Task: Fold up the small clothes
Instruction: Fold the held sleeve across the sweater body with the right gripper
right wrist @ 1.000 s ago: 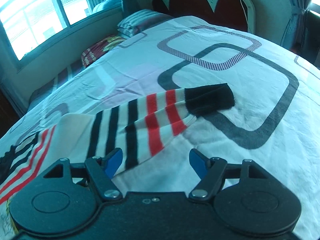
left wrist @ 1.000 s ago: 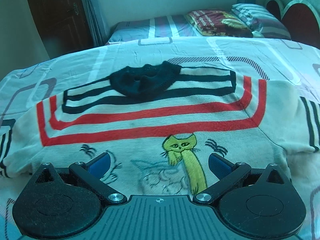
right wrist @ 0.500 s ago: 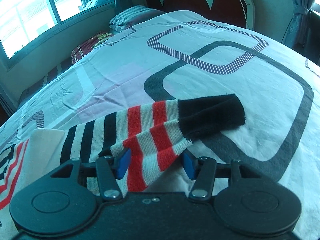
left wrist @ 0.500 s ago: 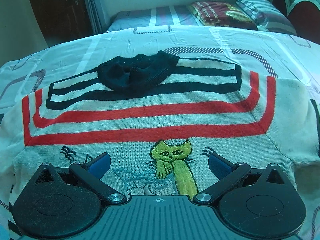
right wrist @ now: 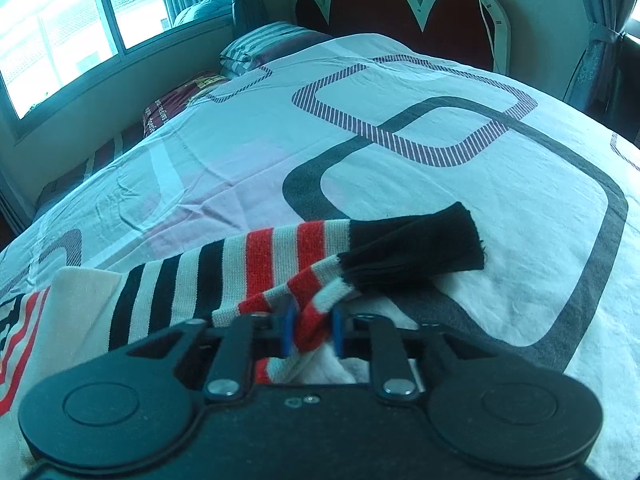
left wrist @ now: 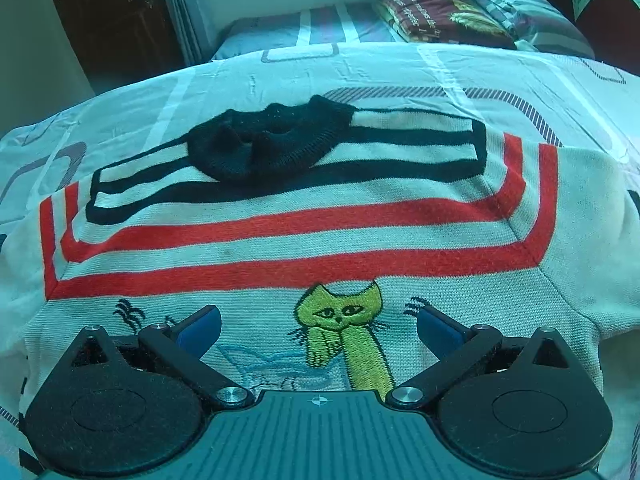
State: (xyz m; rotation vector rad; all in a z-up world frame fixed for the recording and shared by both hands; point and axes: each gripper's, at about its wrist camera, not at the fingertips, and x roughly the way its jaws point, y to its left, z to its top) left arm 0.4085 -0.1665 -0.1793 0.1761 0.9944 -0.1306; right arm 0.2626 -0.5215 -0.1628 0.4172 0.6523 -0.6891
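A small cream sweater point(left wrist: 304, 236) with red and black stripes, a black collar point(left wrist: 268, 144) and a yellow cat patch point(left wrist: 340, 312) lies flat on the bed. My left gripper point(left wrist: 318, 328) is open, low over the sweater's lower front, its fingers either side of the cat. In the right wrist view the sweater's striped sleeve point(right wrist: 280, 264) with a black cuff point(right wrist: 416, 248) stretches to the right. My right gripper point(right wrist: 311, 330) is shut on the sleeve's near edge by the red and white stripes, bunching the knit between its blue pads.
The bed sheet point(right wrist: 440, 168) is white with grey rounded-square patterns. Pillows point(left wrist: 520, 12) and a folded dark red blanket point(left wrist: 436, 20) lie at the head end. A scalloped headboard point(right wrist: 400, 16) and a window point(right wrist: 60, 32) stand beyond the bed.
My right gripper moved in over the sleeve and closed from wide open onto its near edge. My left gripper moved forward and lower over the sweater front, still open.
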